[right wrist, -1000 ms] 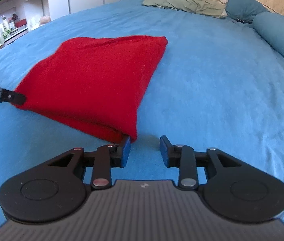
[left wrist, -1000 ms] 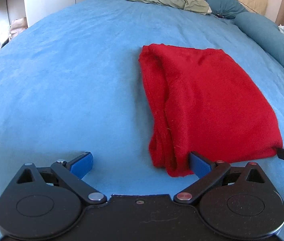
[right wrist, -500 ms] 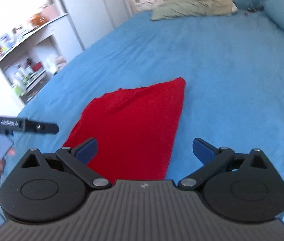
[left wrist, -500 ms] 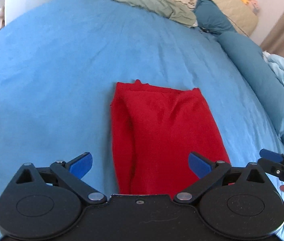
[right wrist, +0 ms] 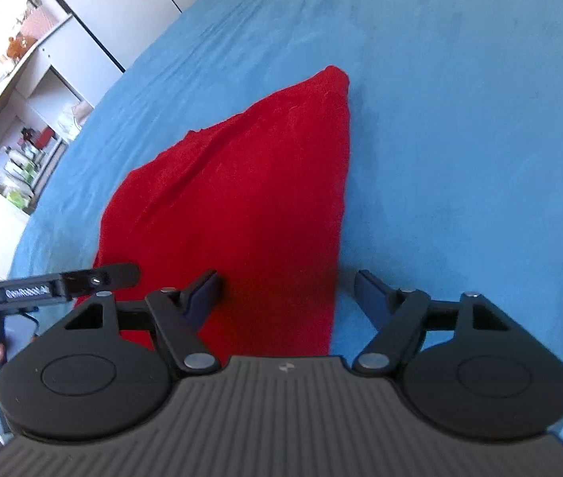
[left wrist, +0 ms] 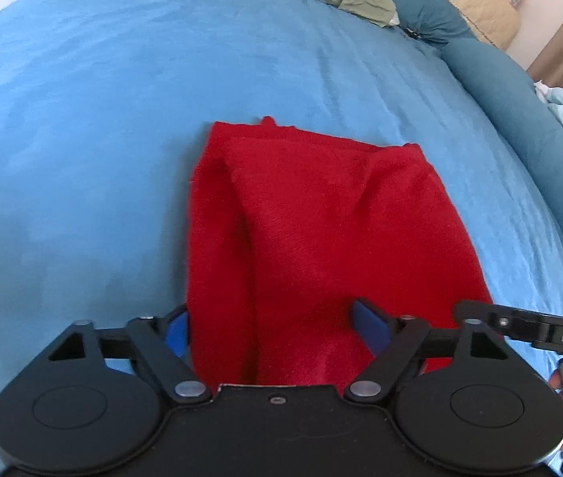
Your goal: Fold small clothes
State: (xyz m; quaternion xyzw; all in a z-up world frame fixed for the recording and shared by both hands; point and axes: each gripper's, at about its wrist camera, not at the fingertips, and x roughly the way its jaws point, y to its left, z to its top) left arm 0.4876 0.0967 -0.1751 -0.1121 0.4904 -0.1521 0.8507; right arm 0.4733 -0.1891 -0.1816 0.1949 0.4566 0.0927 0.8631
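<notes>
The folded garment (left wrist: 321, 238) lies on the bed cover (left wrist: 82, 119), at 12 o'clock from the left gripper (left wrist: 277, 330). The right gripper (right wrist: 285, 294) is at its 3 o'clock side. Pillows (left wrist: 432, 20) lie beyond at 1 o'clock; shelves (right wrist: 23, 119) stand at 9 o'clock of the bed.

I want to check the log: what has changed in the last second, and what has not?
Both grippers rose and moved over the near edge of the red cloth. The right gripper opened wide, and the left gripper stayed open; neither grips anything. The cloth stays folded in place on the bed.
</notes>
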